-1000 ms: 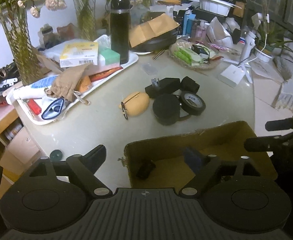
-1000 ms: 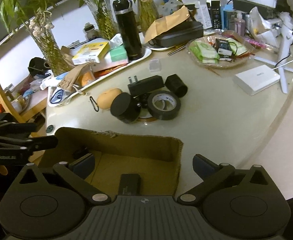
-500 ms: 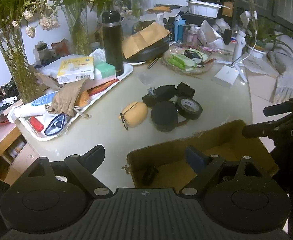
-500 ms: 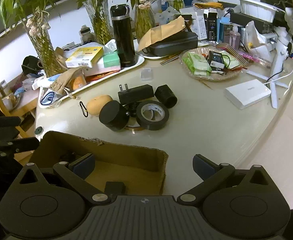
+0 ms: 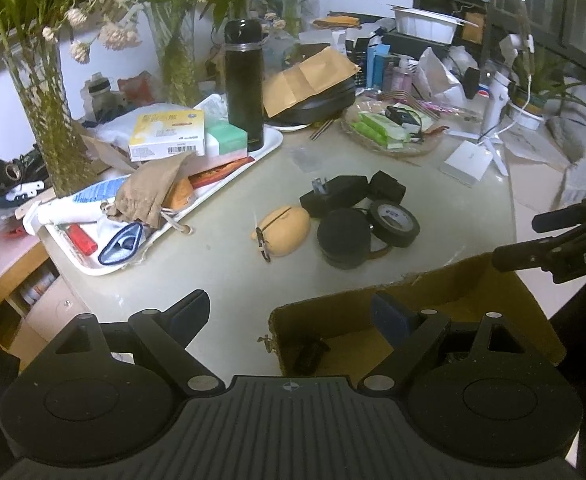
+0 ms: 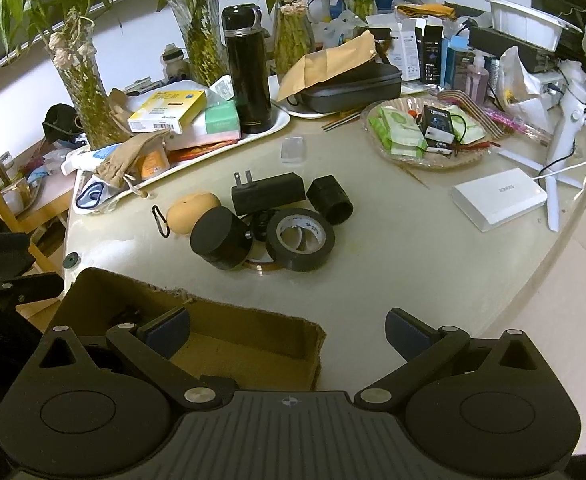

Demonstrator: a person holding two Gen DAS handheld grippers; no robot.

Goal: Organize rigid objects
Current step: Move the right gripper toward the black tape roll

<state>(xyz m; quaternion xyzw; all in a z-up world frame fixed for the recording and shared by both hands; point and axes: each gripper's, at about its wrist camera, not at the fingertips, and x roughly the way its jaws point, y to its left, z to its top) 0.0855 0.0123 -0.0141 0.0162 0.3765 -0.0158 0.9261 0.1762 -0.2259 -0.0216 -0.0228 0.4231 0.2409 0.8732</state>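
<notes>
Left wrist view: the left tool [image 5: 289, 312] hangs low over the near edge of the tabletop [image 5: 221, 272], its two fingers spread wide and holding nothing; one finger is over bare tabletop, the other over the cardboard box [image 5: 433, 292] at 5 o'clock. A small dark object [image 5: 311, 354] lies on the box floor. The right tool [image 5: 553, 236] reaches in from 3 o'clock, above the box's far corner. In the right wrist view, the right tool [image 6: 289, 330] is likewise spread apart and empty, one finger over the box [image 6: 229, 320], the other over the tabletop.

At 12 o'clock beyond the box sits the cluster of things to sort: a tan oval case [image 5: 283, 230] with a carabiner, a black plug adapter [image 5: 335, 194], a black round jar [image 5: 345, 238], a roll of black tape [image 5: 395, 222] touching the jar, and a small black cylinder [image 5: 387, 188]. Farther back stand a white tray [image 5: 181, 216] with a black flask [image 5: 245, 84], and a basket of green packets [image 5: 389, 130].

Compared with a second ago, both tools have pulled back and risen slightly, so the cluster looks farther off; the objects themselves have not shifted.
</notes>
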